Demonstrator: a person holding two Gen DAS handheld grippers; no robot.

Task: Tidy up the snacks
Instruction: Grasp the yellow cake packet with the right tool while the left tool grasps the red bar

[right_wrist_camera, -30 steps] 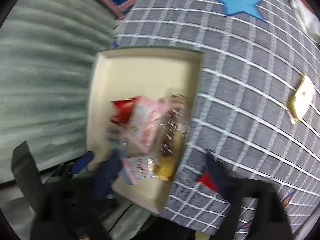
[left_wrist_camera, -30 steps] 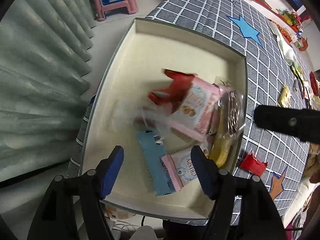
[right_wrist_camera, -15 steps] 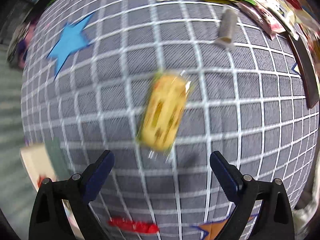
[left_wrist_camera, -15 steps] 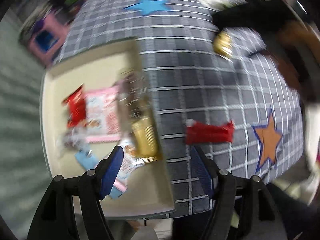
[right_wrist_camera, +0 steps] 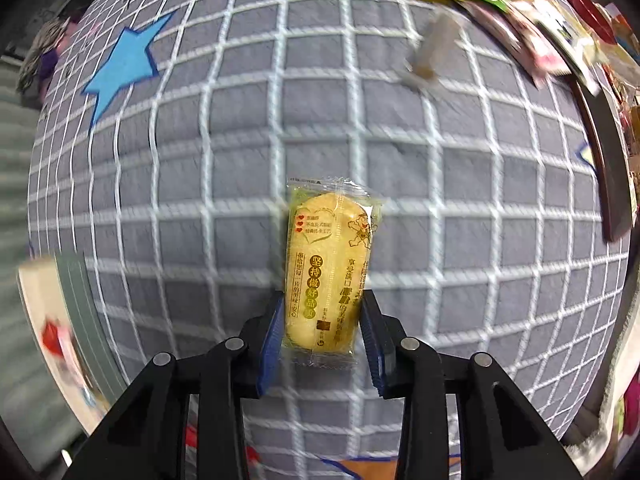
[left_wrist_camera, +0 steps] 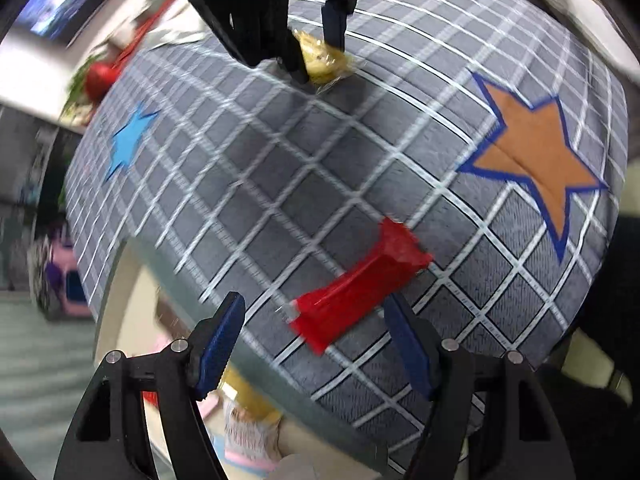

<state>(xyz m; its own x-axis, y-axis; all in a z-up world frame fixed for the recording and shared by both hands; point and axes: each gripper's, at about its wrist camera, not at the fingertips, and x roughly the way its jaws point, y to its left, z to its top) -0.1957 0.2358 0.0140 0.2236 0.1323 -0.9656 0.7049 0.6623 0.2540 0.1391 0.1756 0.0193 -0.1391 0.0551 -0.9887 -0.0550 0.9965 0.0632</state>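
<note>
My left gripper [left_wrist_camera: 316, 328] is open and hovers over a red snack bar [left_wrist_camera: 360, 286] that lies on the grey checked tablecloth. Its near end lies between the fingertips. My right gripper [right_wrist_camera: 322, 332] is shut on a yellow wrapped cake [right_wrist_camera: 328, 268], with both blue pads against the packet's near end. In the left wrist view the right gripper [left_wrist_camera: 316, 56] shows at the far side, pinching the yellow cake [left_wrist_camera: 322, 58]. The cream tray [left_wrist_camera: 128, 308] with several snacks sits at the lower left, and it also shows in the right wrist view [right_wrist_camera: 44, 308].
An orange star patch [left_wrist_camera: 536, 156] and a blue star patch [left_wrist_camera: 128, 140] mark the cloth. A grey packet [right_wrist_camera: 432, 48] and a heap of mixed snack packets [right_wrist_camera: 532, 28] lie at the far right edge. A pink stool [left_wrist_camera: 60, 276] stands beyond the table.
My right gripper has moved down onto the yellow cake and closed on it. My left gripper has swung from the tray toward the red bar, still open.
</note>
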